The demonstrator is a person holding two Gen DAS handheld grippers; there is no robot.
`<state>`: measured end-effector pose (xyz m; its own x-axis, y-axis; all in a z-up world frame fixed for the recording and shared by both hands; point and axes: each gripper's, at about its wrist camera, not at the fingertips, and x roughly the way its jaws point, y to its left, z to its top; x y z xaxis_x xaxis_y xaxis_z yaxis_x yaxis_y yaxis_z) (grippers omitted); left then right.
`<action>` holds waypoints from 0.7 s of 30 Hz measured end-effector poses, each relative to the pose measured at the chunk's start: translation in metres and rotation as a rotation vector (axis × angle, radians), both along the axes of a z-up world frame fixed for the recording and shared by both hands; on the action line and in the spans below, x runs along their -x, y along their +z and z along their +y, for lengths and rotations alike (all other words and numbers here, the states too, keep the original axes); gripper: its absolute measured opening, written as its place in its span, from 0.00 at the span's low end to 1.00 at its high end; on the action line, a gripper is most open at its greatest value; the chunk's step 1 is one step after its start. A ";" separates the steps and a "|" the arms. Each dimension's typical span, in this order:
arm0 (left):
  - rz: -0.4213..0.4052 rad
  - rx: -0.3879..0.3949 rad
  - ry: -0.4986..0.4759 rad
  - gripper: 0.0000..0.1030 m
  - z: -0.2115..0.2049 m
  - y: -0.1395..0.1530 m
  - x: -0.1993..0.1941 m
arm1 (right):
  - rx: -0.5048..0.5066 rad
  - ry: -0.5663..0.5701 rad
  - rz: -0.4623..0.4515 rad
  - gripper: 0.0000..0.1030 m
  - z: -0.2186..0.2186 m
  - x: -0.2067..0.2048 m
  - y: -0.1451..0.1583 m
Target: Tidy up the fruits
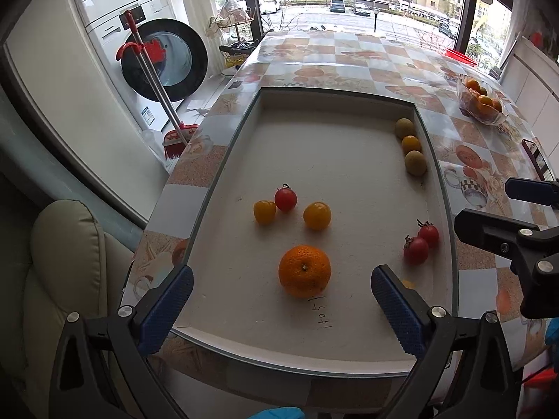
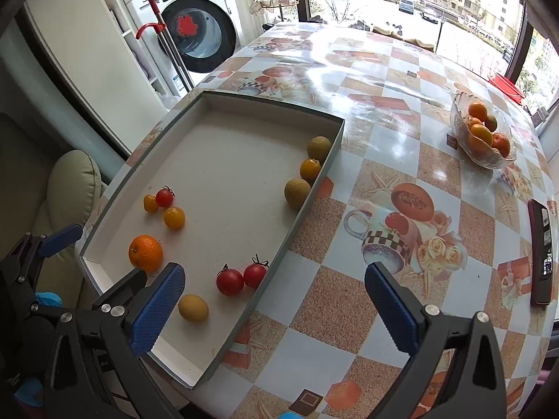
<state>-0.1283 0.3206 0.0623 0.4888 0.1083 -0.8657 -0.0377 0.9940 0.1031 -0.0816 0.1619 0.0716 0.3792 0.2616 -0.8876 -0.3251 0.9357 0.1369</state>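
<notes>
I have the left gripper (image 1: 282,291) spread wide over the tray (image 1: 335,99), gripping nothing; the orange (image 1: 304,271) sits on the tray floor between its fingers, untouched. My right gripper (image 2: 274,288) is wide open and empty too, straddling the tray's right wall, with two red tomatoes (image 2: 241,278) just inside it. A glass bowl (image 2: 484,139) of oranges stands well apart.

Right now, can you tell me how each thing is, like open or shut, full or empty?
Left gripper: jaws open, holding nothing.
Right gripper: jaws open, holding nothing.
Tray: loose fruit scattered inside.
Big orange: resting in the tray, between the left jaws, untouched.
Glass bowl: holds a pile of fruit.
Washing machine door: shut.
Phone: lying flat on the table.
</notes>
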 end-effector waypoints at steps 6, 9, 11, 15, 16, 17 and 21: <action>0.008 0.011 -0.004 0.99 0.000 -0.001 0.001 | 0.012 0.009 0.002 1.00 0.000 0.002 0.001; 0.015 0.010 -0.010 0.99 -0.001 -0.002 0.002 | 0.013 0.015 0.004 1.00 0.002 0.004 0.001; 0.015 0.006 -0.013 0.99 -0.002 -0.003 0.002 | 0.013 0.018 0.006 1.00 0.003 0.004 0.000; 0.016 0.006 -0.014 0.99 -0.004 -0.003 0.002 | 0.016 0.021 0.011 1.00 0.003 0.005 -0.001; 0.015 0.006 -0.014 0.99 -0.004 -0.003 0.002 | 0.018 0.022 0.010 1.00 0.003 0.006 -0.001; 0.015 0.005 -0.015 0.99 -0.004 -0.003 0.003 | 0.022 0.022 0.009 1.00 0.003 0.006 -0.001; 0.015 -0.001 -0.018 0.99 -0.005 -0.004 0.003 | 0.027 0.024 0.010 1.00 0.003 0.007 -0.002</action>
